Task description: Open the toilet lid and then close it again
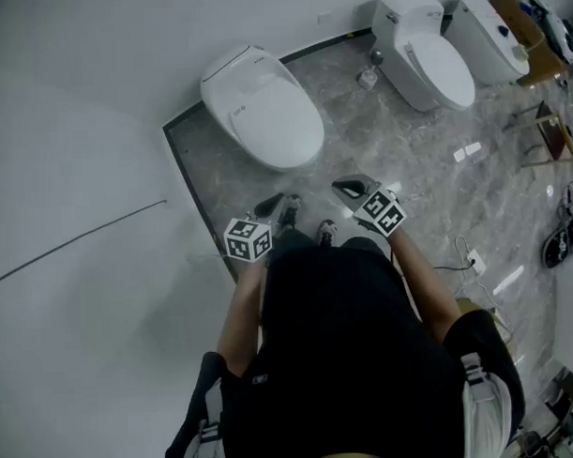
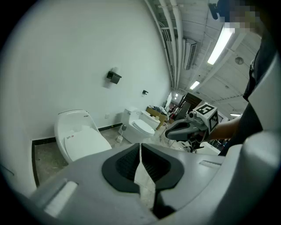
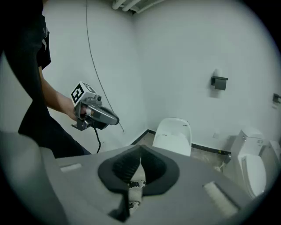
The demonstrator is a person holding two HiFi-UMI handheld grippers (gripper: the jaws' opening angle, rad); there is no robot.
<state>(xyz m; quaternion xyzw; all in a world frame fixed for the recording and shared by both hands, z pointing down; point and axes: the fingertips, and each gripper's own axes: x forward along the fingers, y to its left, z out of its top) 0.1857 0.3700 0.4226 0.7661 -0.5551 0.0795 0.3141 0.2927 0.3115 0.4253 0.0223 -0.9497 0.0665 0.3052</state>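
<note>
Grey marble floor (image 1: 425, 172), one white toilet (image 1: 236, 67) standing at its left corner against the wall, lid (image 1: 271, 119) down flat over the bowl. Left gripper (image 1: 269, 207) and right gripper (image 1: 349, 186), side by side in front of the person and well apart from the toilet. Each has its jaws together on nothing.

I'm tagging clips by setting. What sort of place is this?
Probably a sanitaryware showroom or test area, not a home bathroom: a toilet, a second toilet and a third toilet line one wall, near a cardboard box.
</note>
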